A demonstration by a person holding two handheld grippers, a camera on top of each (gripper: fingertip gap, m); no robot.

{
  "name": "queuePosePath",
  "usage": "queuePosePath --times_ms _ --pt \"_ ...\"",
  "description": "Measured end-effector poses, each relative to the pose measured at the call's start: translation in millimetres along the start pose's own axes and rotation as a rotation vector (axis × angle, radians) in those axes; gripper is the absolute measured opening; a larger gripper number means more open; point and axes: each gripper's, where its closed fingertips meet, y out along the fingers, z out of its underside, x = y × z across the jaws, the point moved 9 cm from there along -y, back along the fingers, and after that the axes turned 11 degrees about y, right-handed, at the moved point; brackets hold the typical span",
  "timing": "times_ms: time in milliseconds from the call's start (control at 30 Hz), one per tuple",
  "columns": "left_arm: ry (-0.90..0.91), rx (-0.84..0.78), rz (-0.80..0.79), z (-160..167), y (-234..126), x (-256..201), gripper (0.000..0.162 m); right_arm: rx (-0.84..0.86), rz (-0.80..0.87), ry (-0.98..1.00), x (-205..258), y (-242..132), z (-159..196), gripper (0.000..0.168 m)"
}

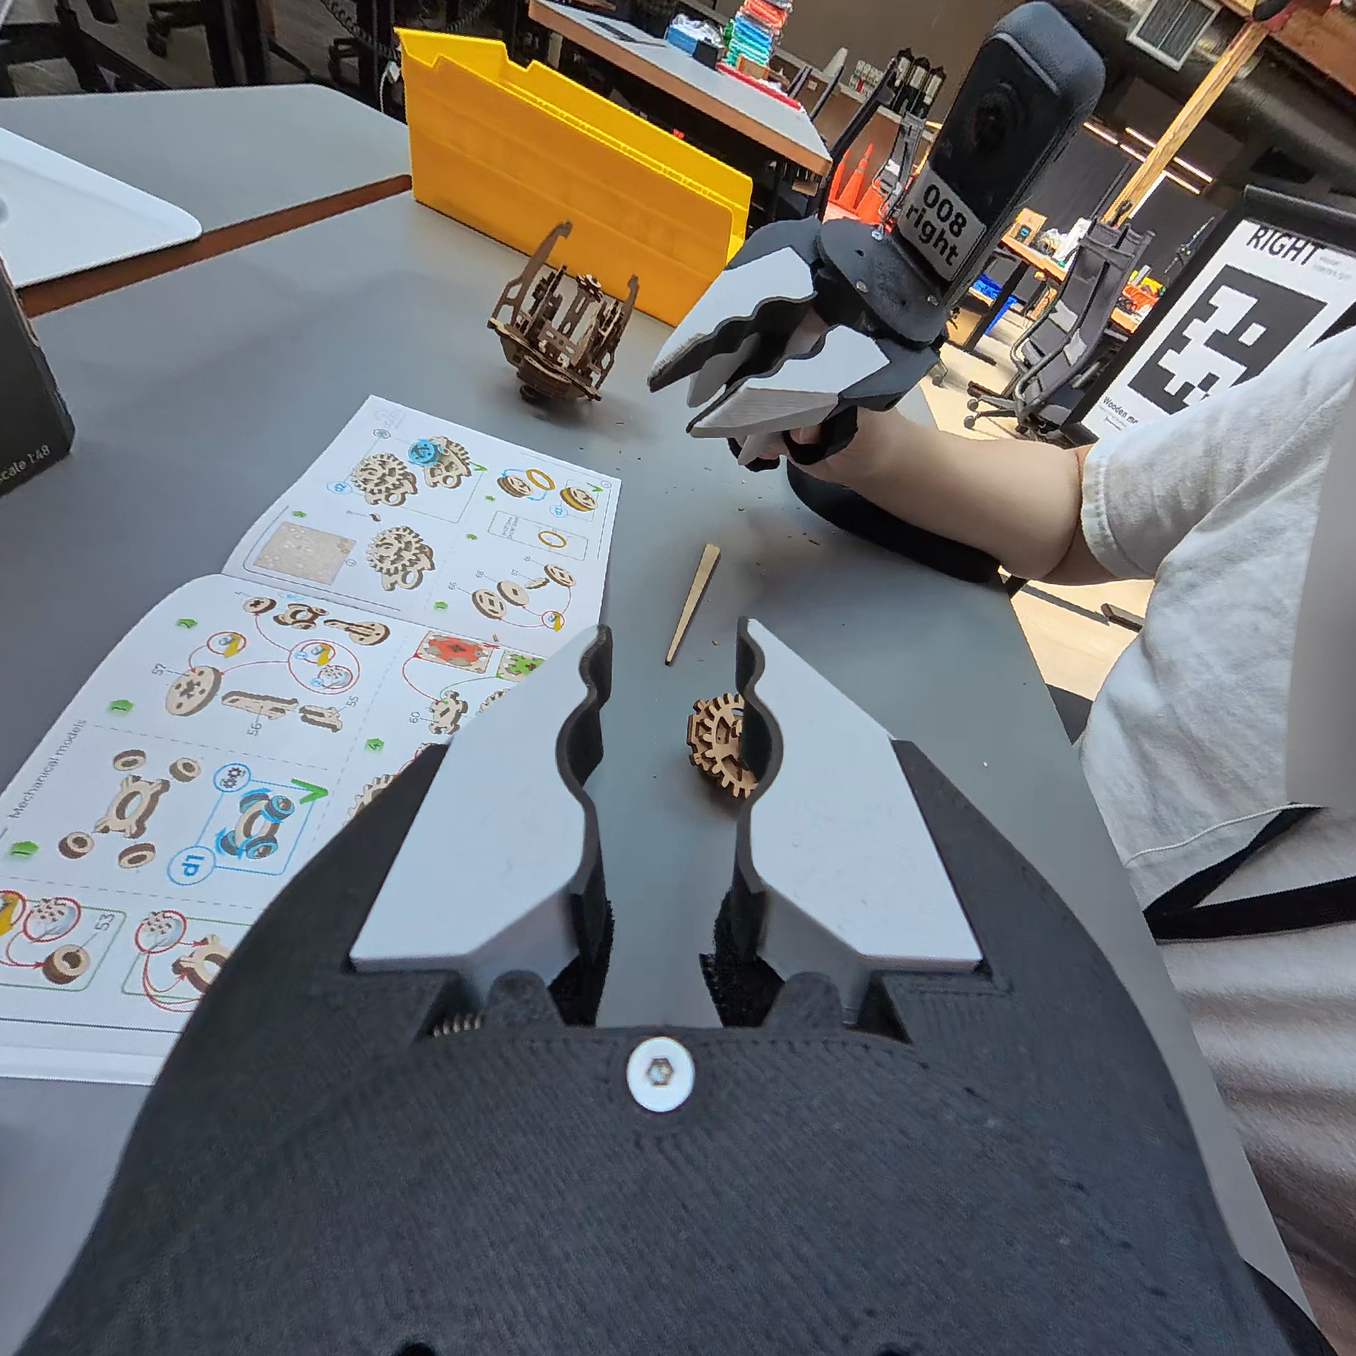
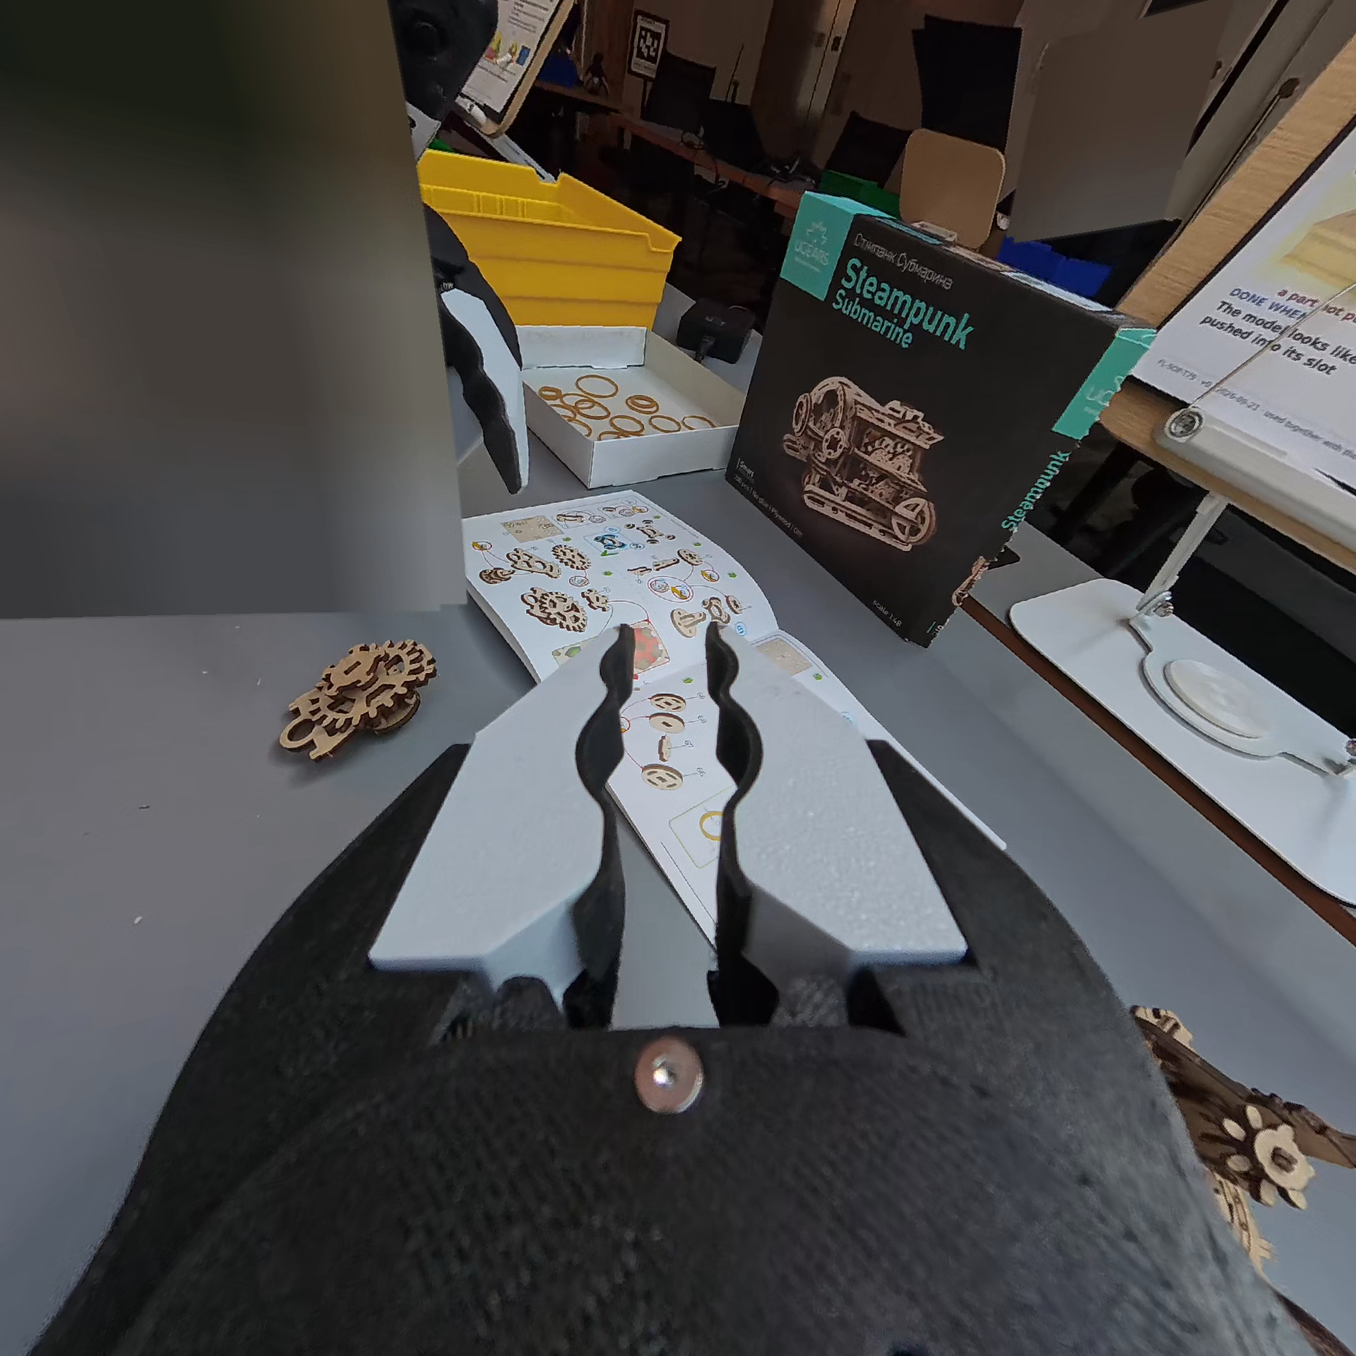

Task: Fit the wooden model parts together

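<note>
A light wooden gear cluster [image 1: 710, 741] lies on the grey table [image 1: 220, 381], just right of my left gripper [image 1: 673, 637], partly behind its right finger. That gripper is open and empty above the table. A thin wooden stick [image 1: 693, 602] lies just beyond its tips. The dark part-built wooden model [image 1: 561, 323] stands farther back. My right gripper [image 2: 669, 637] is open and empty, hovering over the instruction booklet [image 2: 587, 572]. It shows in the left wrist view [image 1: 682, 403], raised near the model. The gear cluster [image 2: 359, 697] lies to its left, the model [image 2: 1247, 1152] at its lower right.
The open booklet [image 1: 293, 660] covers the table's left. A yellow bin [image 1: 558, 169] stands at the back. A white tray of rubber rings [image 2: 631, 418], the dark kit box [image 2: 902, 418] and a white stand base [image 2: 1211, 697] sit behind. A person's arm [image 1: 990, 499] rests at the right edge. The grippers' ends are close to 11 cm from one another. The model [image 2: 1247, 1152] is closer to my right gripper, around 15 cm from its tips; the left tips are 25 cm off.
</note>
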Motion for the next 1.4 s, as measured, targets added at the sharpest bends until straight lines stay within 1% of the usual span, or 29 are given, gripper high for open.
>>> queuePosePath --times_ms 200,900,1400 --pt "0.004 0.008 0.002 0.3 1.8 -0.4 0.032 0.02 0.008 -0.043 3.0 2.2 1.7 0.018" --pt "-0.015 -0.043 -0.009 -2.3 -1.9 1.9 0.032 0.042 0.001 -0.021 -0.8 4.1 6.3 0.018" --pt "-0.017 -0.035 -0.007 -1.0 -0.4 2.4 0.032 0.074 -0.023 -0.039 4.4 8.7 9.5 0.018"
